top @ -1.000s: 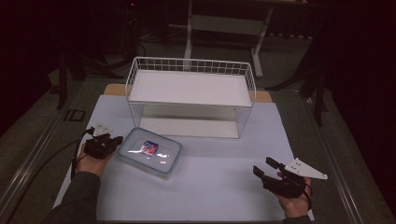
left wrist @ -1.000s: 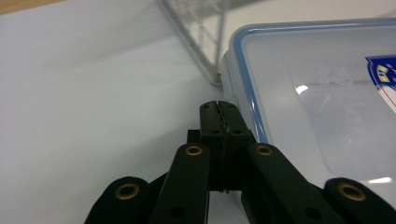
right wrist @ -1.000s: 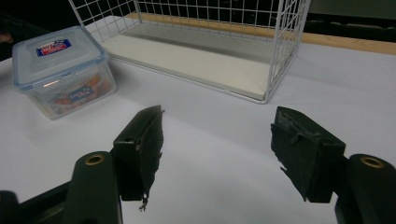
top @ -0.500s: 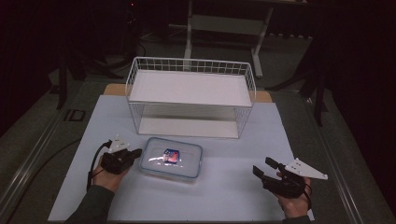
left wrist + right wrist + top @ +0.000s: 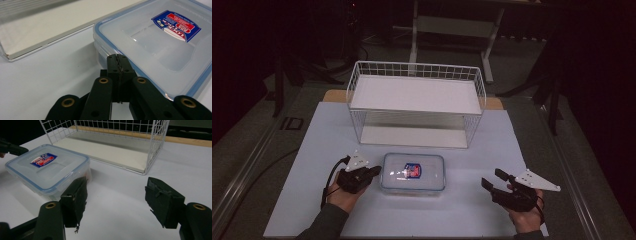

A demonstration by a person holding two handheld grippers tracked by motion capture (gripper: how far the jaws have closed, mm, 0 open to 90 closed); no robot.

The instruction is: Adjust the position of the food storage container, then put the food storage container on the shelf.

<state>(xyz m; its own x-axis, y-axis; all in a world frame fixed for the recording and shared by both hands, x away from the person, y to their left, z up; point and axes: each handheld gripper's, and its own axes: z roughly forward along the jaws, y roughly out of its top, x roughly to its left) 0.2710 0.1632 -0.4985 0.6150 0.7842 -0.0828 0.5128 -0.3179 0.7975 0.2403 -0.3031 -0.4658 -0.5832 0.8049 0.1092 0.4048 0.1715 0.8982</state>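
At table centre, container (image 5: pixel 413 173) sits in front of the wire rack (image 5: pixel 417 102) | your left gripper (image 5: pixel 373 171), jaws pressed together, touches its 9 o'clock side | right gripper (image 5: pixel 493 181) gapes wide at 3 o'clock, apart | risk: one-sided push skews container into rack.

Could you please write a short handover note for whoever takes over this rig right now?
Left tool: jaws shut on nothing, tips against the left end of the clear lidded container.
Right tool: jaws open, nothing between them, resting on the mat to the right of the container and apart from it.
Container: lid on, flat on the white mat, just in front of the wire rack, which has two shelves with nothing on them.
Done: the container looks lined up squarely with the rack front.
Left: probably grip it with both tools and place it in the rack.
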